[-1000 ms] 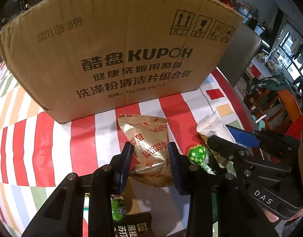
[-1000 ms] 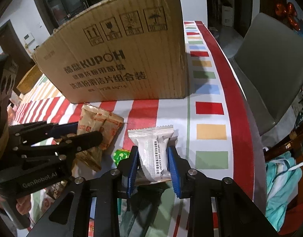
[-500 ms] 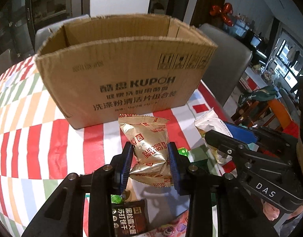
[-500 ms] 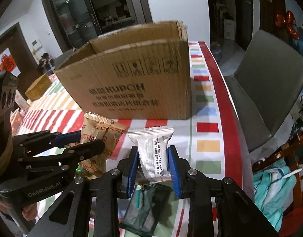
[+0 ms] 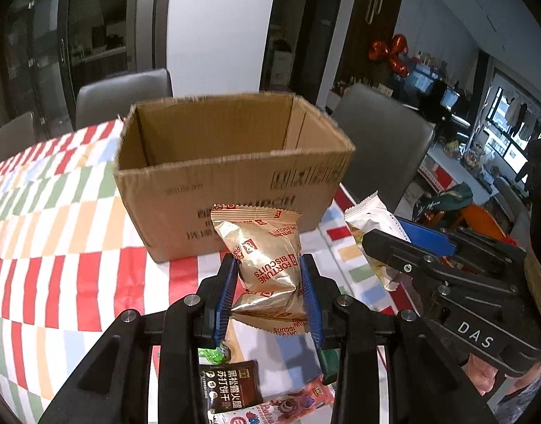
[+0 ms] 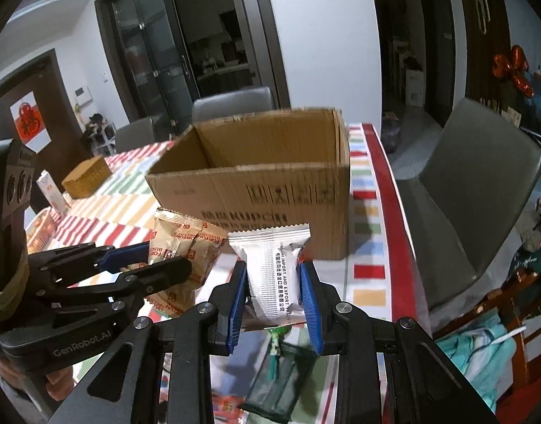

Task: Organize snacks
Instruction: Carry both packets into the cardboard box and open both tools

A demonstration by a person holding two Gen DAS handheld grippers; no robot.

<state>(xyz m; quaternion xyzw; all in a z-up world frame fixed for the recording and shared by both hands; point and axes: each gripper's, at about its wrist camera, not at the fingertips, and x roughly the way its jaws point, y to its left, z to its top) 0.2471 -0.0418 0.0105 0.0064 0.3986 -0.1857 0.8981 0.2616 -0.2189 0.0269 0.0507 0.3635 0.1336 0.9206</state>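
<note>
My left gripper [image 5: 267,293] is shut on a gold Fortune Biscuits packet [image 5: 267,258] and holds it in the air in front of the open cardboard box [image 5: 231,169]. My right gripper [image 6: 272,300] is shut on a white snack packet [image 6: 274,268], also lifted, to the right of the left one. The box [image 6: 263,190] stands on the striped tablecloth, its top open; its floor is hidden. The gold packet shows in the right wrist view [image 6: 180,247], the white packet in the left wrist view [image 5: 369,215].
Loose snacks lie on the table below the grippers: a black cracker packet [image 5: 228,385], a pink packet [image 5: 291,402], a green lollipop [image 6: 275,342] and a dark green packet [image 6: 281,385]. Grey chairs [image 6: 475,190] stand around the table. A woven basket [image 6: 87,176] sits far left.
Both grippers have risen with their packets and the view has pulled back, so the box's open top now shows. The other snacks stay on the table.
</note>
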